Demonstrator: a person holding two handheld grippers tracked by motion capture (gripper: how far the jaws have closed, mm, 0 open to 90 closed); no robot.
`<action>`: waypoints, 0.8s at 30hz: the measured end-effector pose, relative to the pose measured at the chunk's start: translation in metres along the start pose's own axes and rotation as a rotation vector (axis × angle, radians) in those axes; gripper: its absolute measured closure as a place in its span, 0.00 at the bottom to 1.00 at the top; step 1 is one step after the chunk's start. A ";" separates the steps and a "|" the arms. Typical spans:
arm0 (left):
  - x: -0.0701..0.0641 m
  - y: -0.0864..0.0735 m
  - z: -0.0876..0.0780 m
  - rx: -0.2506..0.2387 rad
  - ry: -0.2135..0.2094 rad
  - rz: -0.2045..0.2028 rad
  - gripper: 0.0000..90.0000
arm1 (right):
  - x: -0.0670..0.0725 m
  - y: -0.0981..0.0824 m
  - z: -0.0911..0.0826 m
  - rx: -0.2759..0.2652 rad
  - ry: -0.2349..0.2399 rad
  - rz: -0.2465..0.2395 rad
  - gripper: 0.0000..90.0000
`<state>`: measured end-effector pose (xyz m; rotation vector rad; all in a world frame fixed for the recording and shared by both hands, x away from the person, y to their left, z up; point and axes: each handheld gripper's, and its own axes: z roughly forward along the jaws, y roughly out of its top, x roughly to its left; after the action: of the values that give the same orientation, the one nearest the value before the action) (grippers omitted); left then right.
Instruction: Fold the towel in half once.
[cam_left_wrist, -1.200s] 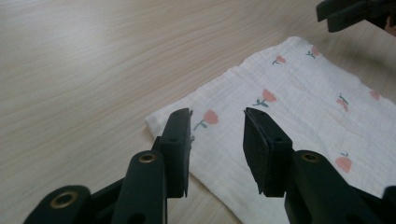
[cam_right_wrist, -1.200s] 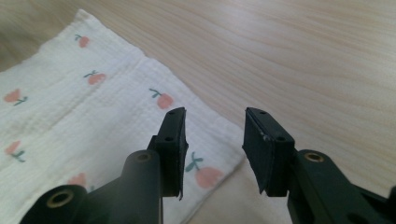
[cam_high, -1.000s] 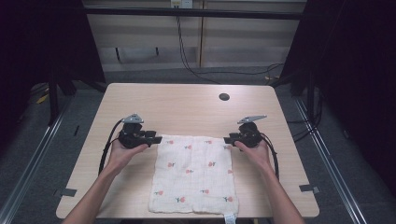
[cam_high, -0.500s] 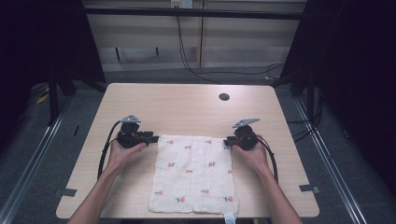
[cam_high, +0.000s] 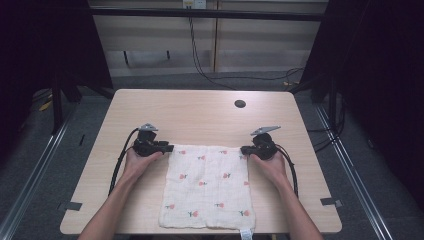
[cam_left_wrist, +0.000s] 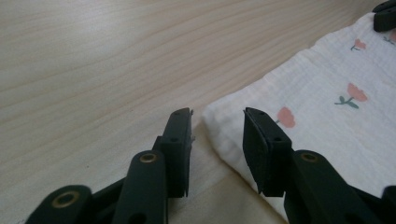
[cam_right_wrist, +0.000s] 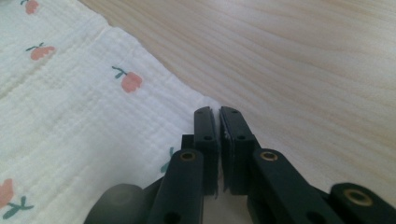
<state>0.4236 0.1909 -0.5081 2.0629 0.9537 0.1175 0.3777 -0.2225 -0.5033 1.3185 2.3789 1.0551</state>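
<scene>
In the high view, a flowered cloth (cam_high: 207, 187) is seen spread flat on the counter (cam_high: 200, 112), with the left gripper (cam_high: 167, 148) and right gripper (cam_high: 245, 149) at its 2 far corners. In the left gripper view, the jaws have been closing yet stand apart astride the cloth's (cam_left_wrist: 327, 112) corner. In the right gripper view, the jaws have just closed, pinching the cloth's (cam_right_wrist: 70, 121) corner.

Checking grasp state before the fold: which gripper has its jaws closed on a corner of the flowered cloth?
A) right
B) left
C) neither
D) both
A: the right gripper has its jaws pressed together on the far corner of the cloth, while the left gripper has a gap between its jaws around the other far corner.
</scene>
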 end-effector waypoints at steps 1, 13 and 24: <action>0.001 0.000 0.000 -0.004 0.004 0.004 0.67 | 0.000 0.000 0.000 -0.002 -0.001 0.006 0.95; -0.005 0.000 0.008 -0.005 -0.019 0.042 0.99 | 0.002 -0.005 -0.001 -0.025 0.023 0.033 0.96; -0.012 0.009 -0.022 -0.077 -0.085 0.022 0.99 | 0.007 0.000 -0.012 -0.066 0.051 0.030 0.96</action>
<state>0.4110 0.1942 -0.4846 1.9919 0.8621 0.0762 0.3671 -0.2228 -0.4937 1.3240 2.3454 1.1787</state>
